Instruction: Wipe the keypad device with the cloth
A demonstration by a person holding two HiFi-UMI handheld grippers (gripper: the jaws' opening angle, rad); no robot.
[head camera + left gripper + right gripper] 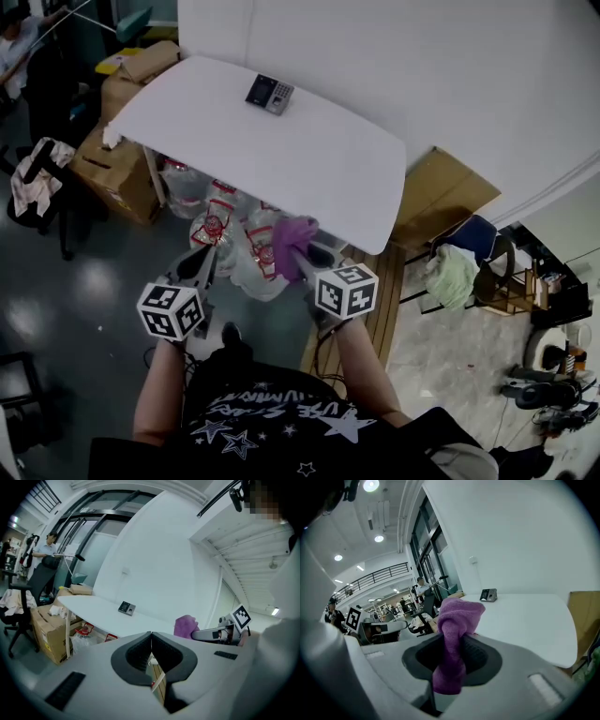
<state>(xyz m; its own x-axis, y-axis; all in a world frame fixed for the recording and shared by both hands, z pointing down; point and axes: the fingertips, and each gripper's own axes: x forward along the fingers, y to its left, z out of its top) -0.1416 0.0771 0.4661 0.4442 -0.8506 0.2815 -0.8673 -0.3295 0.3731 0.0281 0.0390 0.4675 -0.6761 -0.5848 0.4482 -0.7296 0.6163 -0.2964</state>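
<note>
Right gripper view shows the right claw (452,656) clenched on the purple cloth (457,620), the keypad device (489,595) well ahead on the desk (534,616), the left claw (151,656) closed empty, so I'd judge the approach is in hand and calls for a forward reach.

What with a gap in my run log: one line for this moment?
left gripper: shut, empty | right gripper: shut on cloth | keypad device: on table

A white table (309,173) carries the keypad device (269,94) near its far edge (close to the wall).
</note>
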